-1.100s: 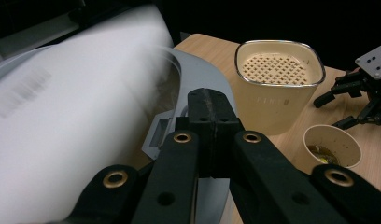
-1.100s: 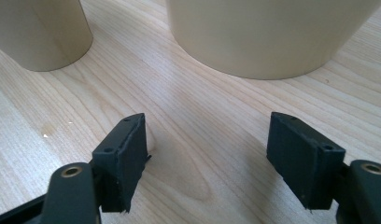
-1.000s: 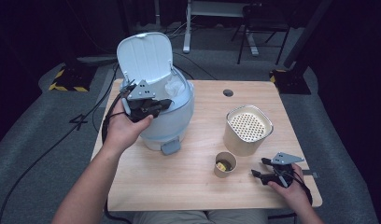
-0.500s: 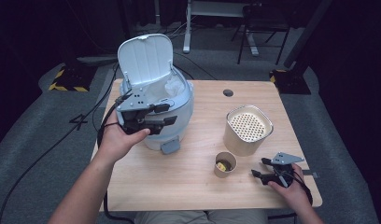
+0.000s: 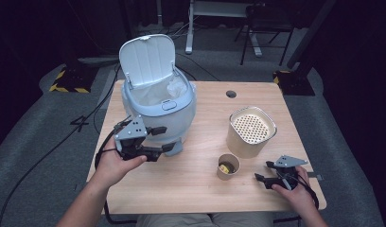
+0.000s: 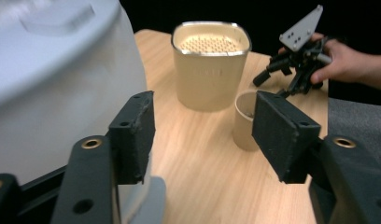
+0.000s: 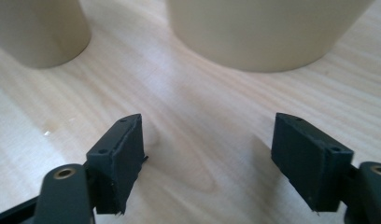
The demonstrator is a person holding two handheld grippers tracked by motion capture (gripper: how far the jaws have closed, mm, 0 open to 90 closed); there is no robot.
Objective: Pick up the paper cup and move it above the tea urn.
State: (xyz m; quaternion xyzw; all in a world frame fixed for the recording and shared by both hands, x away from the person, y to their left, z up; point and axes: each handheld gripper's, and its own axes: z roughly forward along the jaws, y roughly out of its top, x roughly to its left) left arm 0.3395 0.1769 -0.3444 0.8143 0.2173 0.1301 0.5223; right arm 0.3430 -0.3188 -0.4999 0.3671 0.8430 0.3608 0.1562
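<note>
Both tools open and empty beside the bin

The left tool (image 5: pixel 163 138) sits just in front of the pale blue bin (image 5: pixel 158 106), whose lid stands up; its jaws have just been opening, nothing between them. The right tool (image 5: pixel 263 172), well right of the bin near the small cup (image 5: pixel 227 166), has likewise just been opening over bare desk (image 5: pixel 191 184).
</note>
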